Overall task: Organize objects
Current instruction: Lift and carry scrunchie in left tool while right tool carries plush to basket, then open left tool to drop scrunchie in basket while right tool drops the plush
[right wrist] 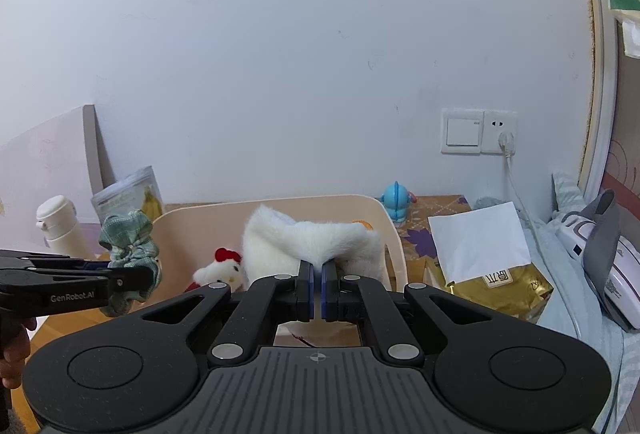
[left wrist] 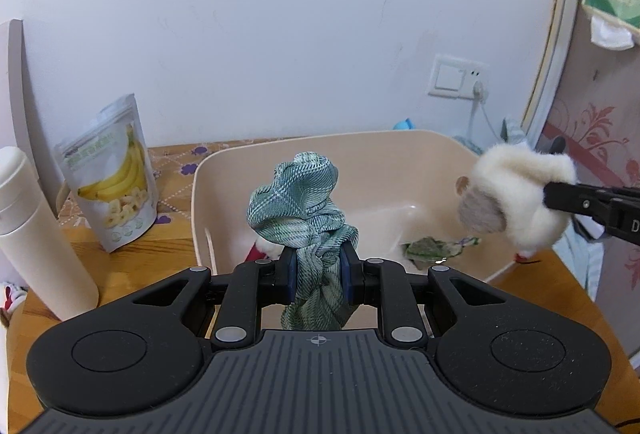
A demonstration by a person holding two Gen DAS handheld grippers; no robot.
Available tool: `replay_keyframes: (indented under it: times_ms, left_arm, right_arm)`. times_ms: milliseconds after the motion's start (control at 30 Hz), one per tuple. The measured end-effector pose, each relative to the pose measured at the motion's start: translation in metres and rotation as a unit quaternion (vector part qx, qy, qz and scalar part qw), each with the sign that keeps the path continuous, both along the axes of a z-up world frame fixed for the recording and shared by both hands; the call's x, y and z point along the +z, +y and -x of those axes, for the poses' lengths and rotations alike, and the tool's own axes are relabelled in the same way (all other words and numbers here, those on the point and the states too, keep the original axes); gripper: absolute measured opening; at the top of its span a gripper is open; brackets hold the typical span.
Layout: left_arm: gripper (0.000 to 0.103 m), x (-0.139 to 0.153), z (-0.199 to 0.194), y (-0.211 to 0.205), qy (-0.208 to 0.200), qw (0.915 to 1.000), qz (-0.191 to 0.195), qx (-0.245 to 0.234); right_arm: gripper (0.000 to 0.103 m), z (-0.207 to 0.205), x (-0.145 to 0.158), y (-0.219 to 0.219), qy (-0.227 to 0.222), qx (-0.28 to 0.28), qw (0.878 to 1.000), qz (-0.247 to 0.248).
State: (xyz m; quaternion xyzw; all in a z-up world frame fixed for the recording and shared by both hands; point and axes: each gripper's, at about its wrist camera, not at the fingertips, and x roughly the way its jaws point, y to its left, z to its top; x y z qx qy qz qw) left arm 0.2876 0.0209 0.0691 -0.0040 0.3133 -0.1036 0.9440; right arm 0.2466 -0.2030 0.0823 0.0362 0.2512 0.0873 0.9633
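Note:
My left gripper is shut on a green plaid scrunchie and holds it above the near rim of a beige plastic bin. The scrunchie also shows in the right wrist view. My right gripper is shut on a white plush toy, held over the bin's right side; the plush also shows in the left wrist view. Inside the bin lie a white chicken plush with a red comb and a small green item.
A banana chips pouch and a white bottle stand left of the bin on the wooden table. A blue toy, a white paper on a gold bag, and a white device lie at the right.

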Motion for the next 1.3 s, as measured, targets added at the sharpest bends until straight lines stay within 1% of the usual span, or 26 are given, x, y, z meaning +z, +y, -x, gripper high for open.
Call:
replay_keyframes:
  times_ms: [367, 533, 600, 633, 667, 733, 800, 867, 900, 933, 967, 1000, 1033, 1133, 1233, 1300]
  left_arm:
    - [0.021, -0.029, -0.035, -0.01, 0.04, 0.999, -0.019, -0.006]
    - [0.026, -0.035, -0.041, -0.013, 0.053, 0.9983, -0.021, -0.01]
    - [0.031, -0.037, -0.041, -0.013, 0.055, 0.9982, -0.022, -0.008]
    - [0.032, -0.037, -0.041, -0.013, 0.054, 0.9983, -0.021, -0.006]
    - [0.035, -0.037, -0.04, -0.012, 0.054, 0.9983, -0.02, -0.005]
    - [0.039, -0.035, -0.039, -0.011, 0.055, 0.9984, -0.015, -0.009]
    - [0.049, -0.033, -0.037, -0.013, 0.056, 0.9982, -0.01, -0.017]
    - [0.054, -0.031, -0.034, -0.015, 0.053, 0.9984, -0.01, -0.02]
    - [0.057, -0.029, -0.033, -0.016, 0.05, 0.9985, -0.012, -0.02]
    - [0.06, -0.028, -0.031, -0.016, 0.046, 0.9987, -0.015, -0.019]
    - [0.064, -0.026, -0.028, -0.017, 0.041, 0.9989, -0.016, -0.017]
    - [0.065, -0.024, -0.026, -0.016, 0.037, 0.9991, -0.016, -0.016]
    - [0.066, -0.023, -0.025, -0.016, 0.036, 0.9991, -0.014, -0.016]
    - [0.067, -0.017, -0.018, -0.013, 0.029, 0.9995, -0.009, -0.013]
    - [0.067, -0.012, -0.012, -0.01, 0.024, 0.9996, -0.008, -0.011]
    - [0.067, -0.009, -0.007, -0.009, 0.021, 0.9997, -0.007, -0.009]
  right_arm:
    - [0.004, -0.034, -0.018, 0.007, 0.022, 0.011, 1.0, 0.012]
    - [0.004, -0.043, -0.028, 0.011, 0.034, 0.012, 0.999, 0.019]
    - [0.005, -0.046, -0.03, 0.011, 0.038, 0.012, 0.999, 0.02]
    - [0.007, -0.047, -0.031, 0.011, 0.04, 0.012, 0.999, 0.02]
    - [0.012, -0.048, -0.032, 0.011, 0.043, 0.012, 0.999, 0.02]
    - [0.014, -0.051, -0.035, 0.011, 0.049, 0.011, 0.999, 0.018]
    - [0.03, -0.051, -0.037, 0.01, 0.052, 0.01, 0.998, 0.016]
    - [0.046, -0.05, -0.037, 0.009, 0.052, 0.011, 0.998, 0.013]
    - [0.051, -0.049, -0.037, 0.009, 0.051, 0.009, 0.999, 0.012]
    - [0.059, -0.047, -0.036, 0.009, 0.049, 0.008, 0.999, 0.013]
    - [0.062, -0.046, -0.035, 0.008, 0.048, 0.006, 0.999, 0.013]
    - [0.062, -0.045, -0.034, 0.008, 0.047, 0.005, 0.999, 0.012]
    - [0.065, -0.044, -0.033, 0.008, 0.046, 0.006, 0.999, 0.011]
    - [0.077, -0.039, -0.029, 0.007, 0.045, 0.004, 0.999, 0.012]
    - [0.08, -0.033, -0.025, 0.007, 0.04, 0.003, 0.999, 0.011]
    - [0.087, -0.028, -0.022, 0.007, 0.036, 0.004, 0.999, 0.009]
